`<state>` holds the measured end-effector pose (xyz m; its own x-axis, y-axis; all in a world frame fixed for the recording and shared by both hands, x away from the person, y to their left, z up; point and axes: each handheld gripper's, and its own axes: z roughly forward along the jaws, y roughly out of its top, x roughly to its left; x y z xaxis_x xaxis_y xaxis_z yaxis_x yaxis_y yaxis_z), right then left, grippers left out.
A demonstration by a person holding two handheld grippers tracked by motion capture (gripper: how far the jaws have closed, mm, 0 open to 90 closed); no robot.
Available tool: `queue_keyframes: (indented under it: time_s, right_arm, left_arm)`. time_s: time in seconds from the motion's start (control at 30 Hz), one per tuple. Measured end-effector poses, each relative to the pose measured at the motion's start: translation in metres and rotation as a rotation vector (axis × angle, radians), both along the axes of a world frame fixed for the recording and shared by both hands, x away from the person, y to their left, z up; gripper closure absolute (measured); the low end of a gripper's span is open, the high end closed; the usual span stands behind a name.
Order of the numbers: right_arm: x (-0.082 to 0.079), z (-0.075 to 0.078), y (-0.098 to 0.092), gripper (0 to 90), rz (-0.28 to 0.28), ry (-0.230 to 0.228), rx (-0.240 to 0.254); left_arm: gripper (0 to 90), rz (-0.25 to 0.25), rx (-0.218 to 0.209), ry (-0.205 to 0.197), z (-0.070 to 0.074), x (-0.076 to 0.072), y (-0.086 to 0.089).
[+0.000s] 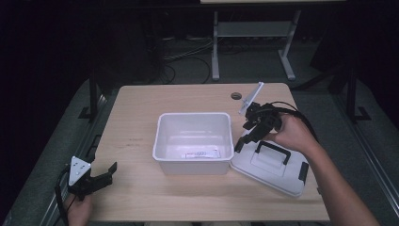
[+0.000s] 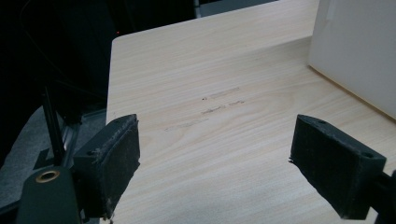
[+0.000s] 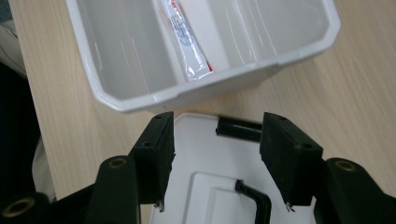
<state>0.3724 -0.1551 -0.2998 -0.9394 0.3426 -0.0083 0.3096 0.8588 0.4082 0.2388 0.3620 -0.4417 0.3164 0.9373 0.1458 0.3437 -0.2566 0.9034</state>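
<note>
Open tub on the worktop, its lid lying beside it, both grippers empty.

The white tub [image 1: 194, 141] stands mid-worktop [image 1: 141, 197] with a single tube [image 3: 187, 39] lying flat along the inside of one wall. The lid [image 1: 270, 167], white with a black handle and black clips, lies flat on the worktop, touching the tub's right corner. The right gripper [image 1: 244, 136] hovers over the lid's near-tub edge, its jaws partly open, with one black clip seen between them and nothing gripped. The left gripper [image 1: 101, 176] sits at the worktop's front left corner, well apart from the tub, jaws spread wide over bare wood, holding nothing.
</note>
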Motion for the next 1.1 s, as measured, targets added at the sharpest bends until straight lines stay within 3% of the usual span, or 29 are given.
queue_keyframes:
  time_s: [1.1]
  right_arm:
    - [0.009, -0.066, -0.066, 44.7, -0.139, 0.068, -0.017]
  left_arm:
    - [14.9, 0.002, 0.000, 0.005, -0.002, 0.000, 0.000]
